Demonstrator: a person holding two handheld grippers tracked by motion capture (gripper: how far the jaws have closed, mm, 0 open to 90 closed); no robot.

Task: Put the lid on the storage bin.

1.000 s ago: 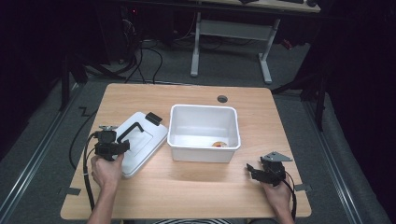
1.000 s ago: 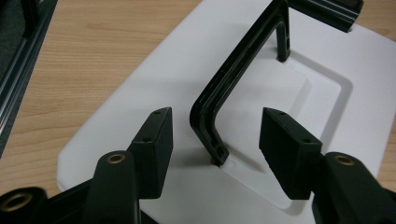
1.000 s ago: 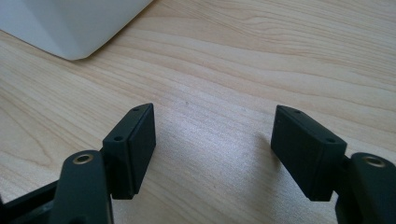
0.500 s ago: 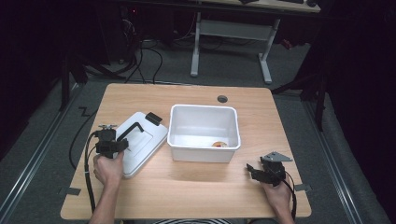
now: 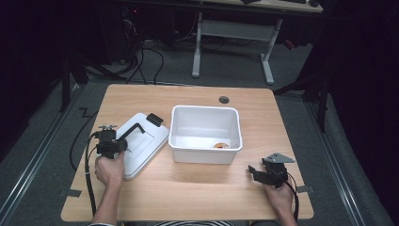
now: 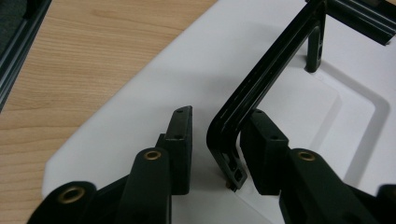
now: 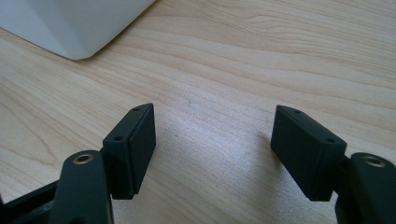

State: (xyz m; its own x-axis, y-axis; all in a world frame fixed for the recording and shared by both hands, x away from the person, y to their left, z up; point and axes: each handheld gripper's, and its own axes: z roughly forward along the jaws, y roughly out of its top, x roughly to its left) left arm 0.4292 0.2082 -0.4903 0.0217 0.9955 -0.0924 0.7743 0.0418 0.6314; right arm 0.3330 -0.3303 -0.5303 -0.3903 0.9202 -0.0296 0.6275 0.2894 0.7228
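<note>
A white lid [image 5: 146, 141] lies flat on the table, left of the white bin [image 5: 205, 113]. Its black handle [image 5: 133, 129] stands up from it. My left gripper [image 5: 123, 138] reaches over the lid's near end. Its jaws have just been closing around the handle [image 6: 266, 79]. The right pad [image 6: 266, 149] sits against the handle's bend, and a gap is left at the left pad [image 6: 181, 140], so the left gripper [image 6: 220, 114] is open. My right gripper [image 5: 254, 172] rests low over bare wood right of the bin, open [image 7: 215, 116] with nothing between its pads.
A small orange object [image 5: 221, 145] lies in the bin's front right corner. A black latch [image 5: 154, 119] sits at the lid's far end. A round cable hole [image 5: 224, 100] is behind the bin. The bin's corner [image 7: 70, 23] is near the right gripper.
</note>
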